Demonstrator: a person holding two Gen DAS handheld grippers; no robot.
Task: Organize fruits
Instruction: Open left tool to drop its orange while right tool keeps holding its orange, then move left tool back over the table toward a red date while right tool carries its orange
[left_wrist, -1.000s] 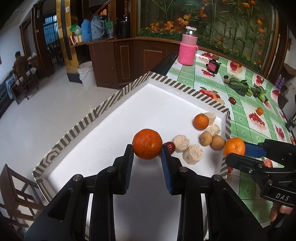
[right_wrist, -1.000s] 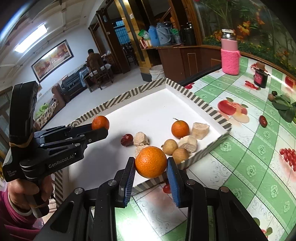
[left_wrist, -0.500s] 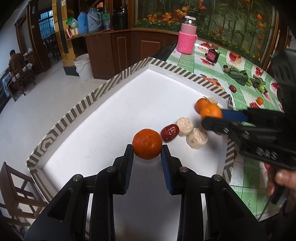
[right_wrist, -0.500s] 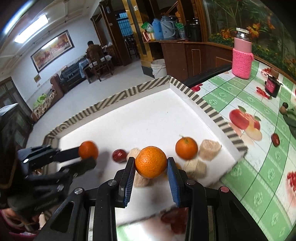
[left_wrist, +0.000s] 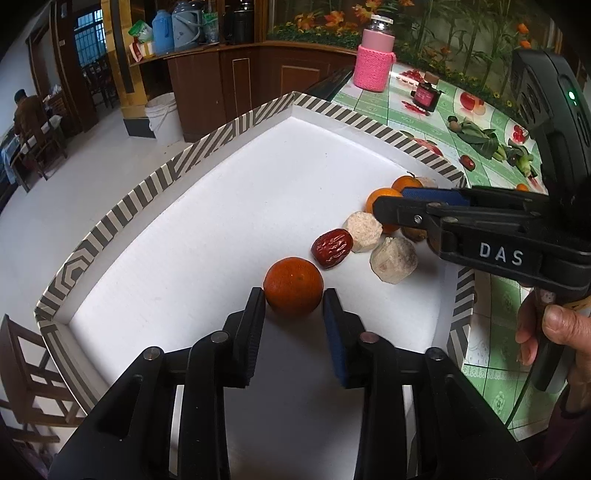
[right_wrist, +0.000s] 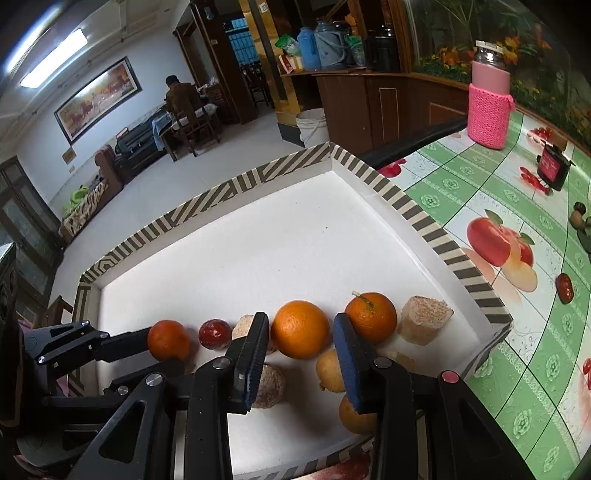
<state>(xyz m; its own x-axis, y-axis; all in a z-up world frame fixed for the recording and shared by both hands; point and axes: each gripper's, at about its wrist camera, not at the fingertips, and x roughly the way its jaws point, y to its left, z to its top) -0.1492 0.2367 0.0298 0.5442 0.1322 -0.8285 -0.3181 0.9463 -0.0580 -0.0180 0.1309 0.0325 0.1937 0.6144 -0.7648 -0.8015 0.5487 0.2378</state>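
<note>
A white tray with a striped rim (left_wrist: 155, 181) (right_wrist: 417, 214) lies on the table. My left gripper (left_wrist: 293, 295) is shut on an orange (left_wrist: 293, 287) (right_wrist: 168, 339) low over the tray floor. My right gripper (right_wrist: 300, 330) (left_wrist: 384, 210) is shut on another orange (right_wrist: 300, 329) (left_wrist: 380, 197) above the fruit pile. In the pile lie a third orange with a stem (right_wrist: 370, 317), a red date (left_wrist: 332, 248) (right_wrist: 215, 333), pale peeled chunks (left_wrist: 393, 259) (right_wrist: 424, 319) and small brown fruits (right_wrist: 330, 371).
A green fruit-print tablecloth (right_wrist: 480, 192) covers the table right of the tray. On it stand a pink-sleeved bottle (right_wrist: 489, 101) (left_wrist: 373, 59), a small dark box (right_wrist: 552, 168), leafy greens (left_wrist: 480, 138) and loose dates (right_wrist: 564, 288). Floor and chairs lie left of the tray.
Both grippers have moved lower into the tray with their oranges. The right gripper has come in over the fruit pile; the left one's orange is now near the tray floor beside the date.
</note>
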